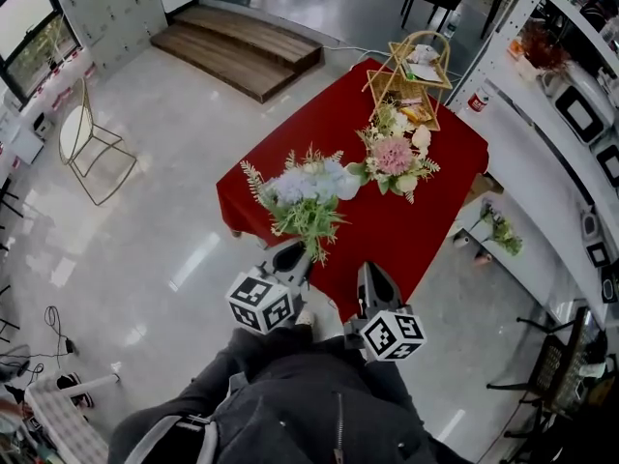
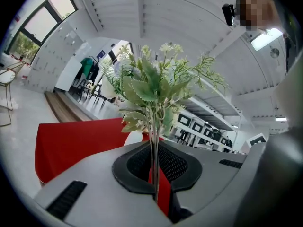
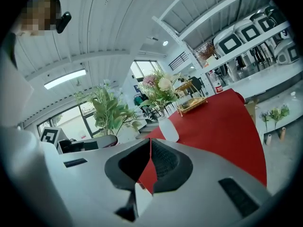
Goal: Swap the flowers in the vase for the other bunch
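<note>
Two bunches, one white vase point(image 1: 349, 186): the left tool point(image 1: 295, 253) clenches the green-and-blue bunch point(image 1: 303, 196) by its stems near the vase, which holds the pink bunch point(image 1: 393, 156). The right tool point(image 1: 371, 271), closed on nothing, should grip those pink stems low and lift straight, lest the vase tip.

A showroom-like indoor hall, going by the glossy pale floor point(image 1: 164, 249) around the red-clothed table point(image 1: 406, 230), white shelves of kitchen appliances point(image 1: 580, 114) to its right, a wooden step platform point(image 1: 237, 51) beyond it and a gold wire chair point(image 1: 82, 138) to its left.
</note>
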{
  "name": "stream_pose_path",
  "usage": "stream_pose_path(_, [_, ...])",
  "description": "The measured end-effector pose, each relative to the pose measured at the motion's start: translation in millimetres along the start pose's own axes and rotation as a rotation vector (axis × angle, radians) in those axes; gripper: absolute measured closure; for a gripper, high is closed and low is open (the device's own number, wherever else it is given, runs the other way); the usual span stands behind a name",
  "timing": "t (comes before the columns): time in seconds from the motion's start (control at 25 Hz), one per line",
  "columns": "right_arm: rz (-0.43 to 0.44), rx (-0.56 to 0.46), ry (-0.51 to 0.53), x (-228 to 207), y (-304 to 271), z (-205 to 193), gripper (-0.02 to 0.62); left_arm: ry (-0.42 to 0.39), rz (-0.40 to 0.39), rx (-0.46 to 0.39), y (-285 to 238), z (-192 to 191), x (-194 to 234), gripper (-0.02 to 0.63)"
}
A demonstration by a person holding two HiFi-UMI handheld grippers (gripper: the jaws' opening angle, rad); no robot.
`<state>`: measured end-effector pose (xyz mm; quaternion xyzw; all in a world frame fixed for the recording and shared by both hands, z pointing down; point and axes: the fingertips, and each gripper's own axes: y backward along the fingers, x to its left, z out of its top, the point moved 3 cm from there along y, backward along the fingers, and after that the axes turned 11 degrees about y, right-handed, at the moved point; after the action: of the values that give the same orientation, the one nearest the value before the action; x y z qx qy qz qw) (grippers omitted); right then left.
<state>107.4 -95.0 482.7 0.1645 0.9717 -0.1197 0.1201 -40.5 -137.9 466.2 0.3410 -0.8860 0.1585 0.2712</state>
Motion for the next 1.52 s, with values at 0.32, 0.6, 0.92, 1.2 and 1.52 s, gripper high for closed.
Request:
stream_pose_path(0.32, [-0.027, -0.031, 0.059, -7.1, -12.8, 15.8, 0.583, 0.024, -0.010, -0.006, -1.7, 6.4, 7.8, 0.586])
stream_pose_path(0.6, [-0.028, -0.052, 0.099, -19.7, -24.2, 33.7, 0.581, 0.010, -0.021, -0.010, -11.4, 13.9, 5.6, 0.586])
stream_pose_path(0.92, [0.023, -0.058, 0.117, -31.4, -48.0, 42.9, 0.581, 0.006, 0.022, -0.046, -22.1, 23.5, 12.3, 0.586])
stream_pose_path(1.2, [0.041, -0.037, 0.126, -44.3, -70.8, 42.6, 0.581, -0.008, 0.072, -0.067, -31.6, 28.6, 16.9, 0.586])
stream_pose_path(1.52, [0.058, -0.029, 0.148, -57.4, -95.7, 48.0, 0.581, 0.008, 0.139, -0.082, -39.8, 29.2, 24.7, 0.586])
